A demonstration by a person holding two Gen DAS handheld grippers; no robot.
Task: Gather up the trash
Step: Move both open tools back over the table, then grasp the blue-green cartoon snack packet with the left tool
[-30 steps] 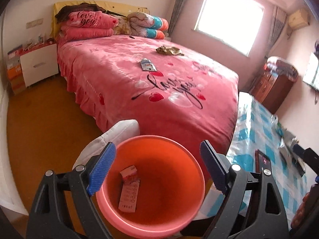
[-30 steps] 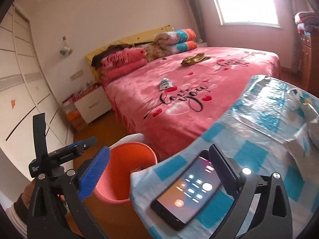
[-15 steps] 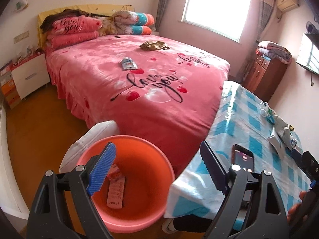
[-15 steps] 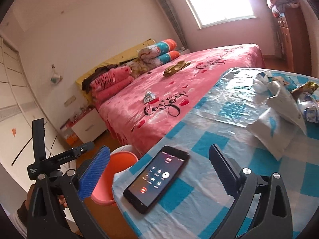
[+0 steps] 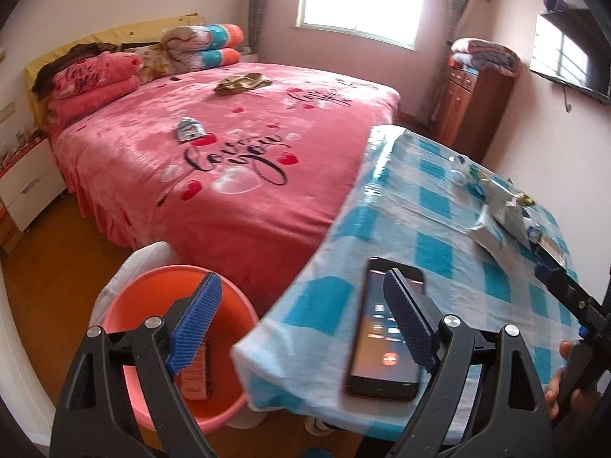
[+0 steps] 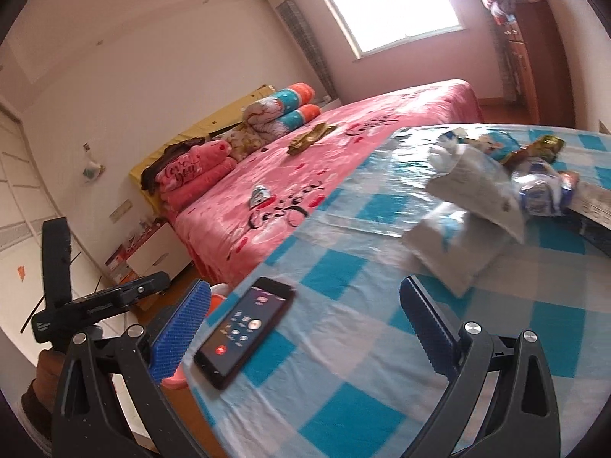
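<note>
Both views have been swung off the orange bucket (image 5: 168, 305) and up toward the wrapper pile (image 6: 492, 191) on the far side of the checked table (image 6: 362, 400), so another pickup looks queued. One flat packet (image 5: 193, 376) is already seen lying in the bucket, which sits on the floor by the table's corner. Left gripper (image 5: 301, 324) and right gripper (image 6: 305, 328) are both held wide apart, nothing gripped. A lit phone (image 6: 244, 326) is left lying between, probably best avoided.
</note>
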